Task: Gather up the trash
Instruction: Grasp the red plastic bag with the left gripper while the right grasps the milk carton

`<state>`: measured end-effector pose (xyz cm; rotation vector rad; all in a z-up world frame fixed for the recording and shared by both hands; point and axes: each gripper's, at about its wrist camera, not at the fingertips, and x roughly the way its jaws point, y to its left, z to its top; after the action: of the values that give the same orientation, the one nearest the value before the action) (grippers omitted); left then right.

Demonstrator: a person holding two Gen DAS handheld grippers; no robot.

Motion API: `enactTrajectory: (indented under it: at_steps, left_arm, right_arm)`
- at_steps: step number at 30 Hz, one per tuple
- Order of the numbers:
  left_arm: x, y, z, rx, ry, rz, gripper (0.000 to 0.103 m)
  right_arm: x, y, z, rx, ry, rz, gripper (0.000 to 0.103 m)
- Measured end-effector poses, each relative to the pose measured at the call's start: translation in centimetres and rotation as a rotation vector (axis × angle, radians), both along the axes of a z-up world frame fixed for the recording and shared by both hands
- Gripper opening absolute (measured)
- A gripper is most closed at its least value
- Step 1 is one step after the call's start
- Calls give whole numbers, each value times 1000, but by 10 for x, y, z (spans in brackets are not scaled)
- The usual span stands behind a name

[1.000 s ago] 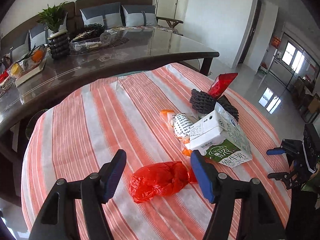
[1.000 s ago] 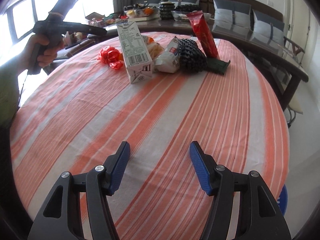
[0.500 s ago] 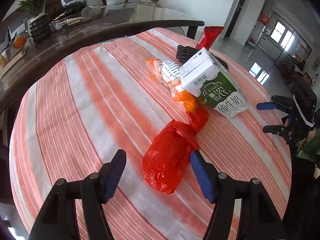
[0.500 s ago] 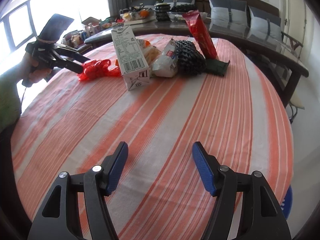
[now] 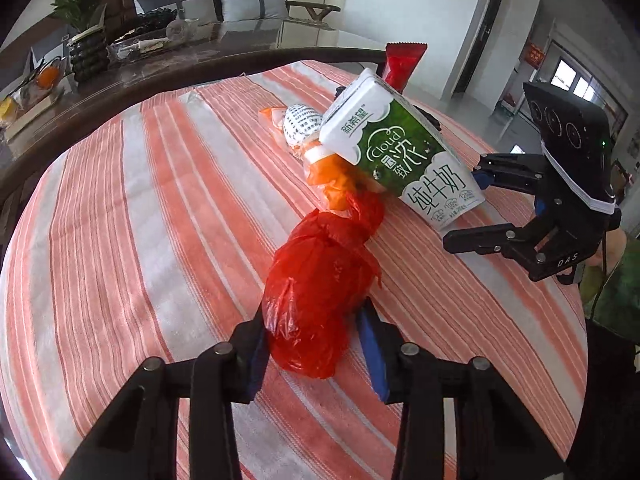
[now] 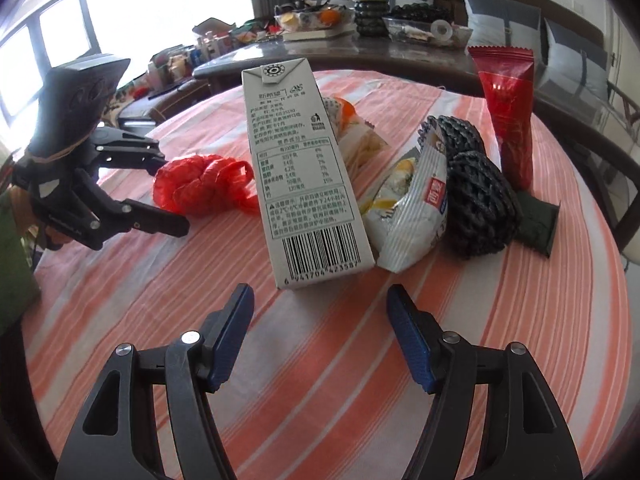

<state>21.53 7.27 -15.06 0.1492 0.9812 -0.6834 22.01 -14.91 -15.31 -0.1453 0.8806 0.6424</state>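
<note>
Pinching red bag (image 5: 320,296), L fingers (image 5: 372,344) closing

one milk carton (image 6: 308,184), one red bag (image 5: 320,292), two grippers (image 6: 320,332)

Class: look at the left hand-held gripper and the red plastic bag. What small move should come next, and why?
Probably lift. The left hand-held gripper has just been closing, and its pads now pinch the near end of the red plastic bag, which lies on the striped tablecloth. A short raise would test the hold.
</note>
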Motion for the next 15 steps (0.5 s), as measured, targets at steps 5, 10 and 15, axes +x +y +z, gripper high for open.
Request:
enactTrajectory:
  at_steps: [5, 10, 15]
  left_arm:
    - [-28, 11, 4, -28, 14, 126, 33]
    - [-73, 1, 9, -24, 27, 223, 33]
    - [-113, -14, 7, -37, 36, 335, 36]
  right_arm:
    - [4, 10, 5, 19, -29, -4, 41]
    - [-25, -1, 12, -25, -50, -44, 41]
    - [-69, -21, 17, -87, -47, -86, 41]
